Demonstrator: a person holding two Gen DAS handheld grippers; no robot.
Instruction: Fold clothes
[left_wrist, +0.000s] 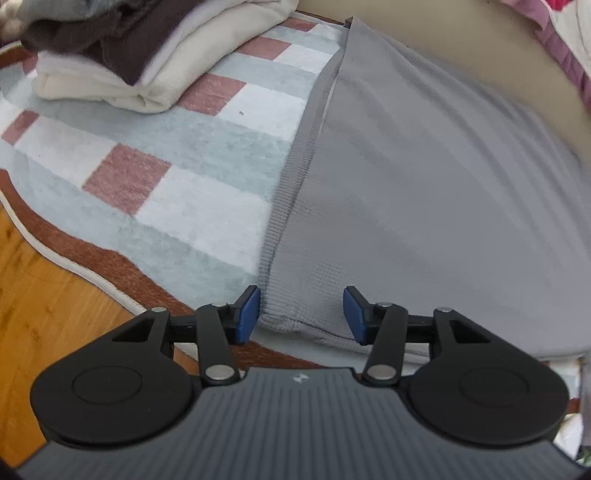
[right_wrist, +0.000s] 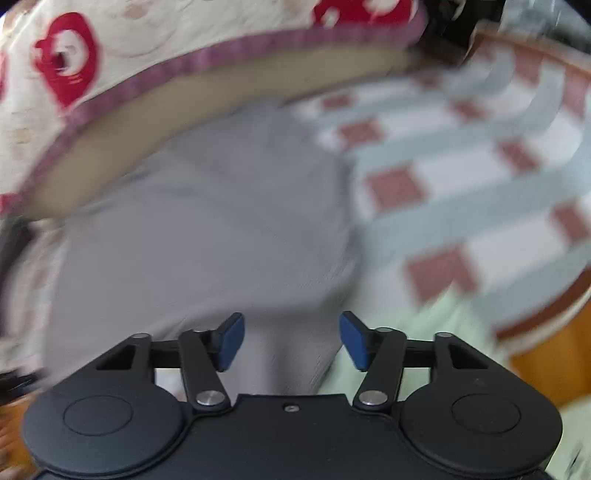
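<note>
A grey knit garment lies flat on the checked rug, its ribbed hem running along its left edge. My left gripper is open, and the garment's near ribbed corner lies between its blue pads. In the blurred right wrist view the same grey garment spreads ahead. My right gripper is open over the garment's near edge, with grey cloth showing between the blue pads.
A stack of folded clothes, cream with dark brown on top, sits at the rug's far left. A patterned red and cream cover with purple trim borders the far side. Wooden floor shows beyond the rug's edge. Pale green cloth lies near right.
</note>
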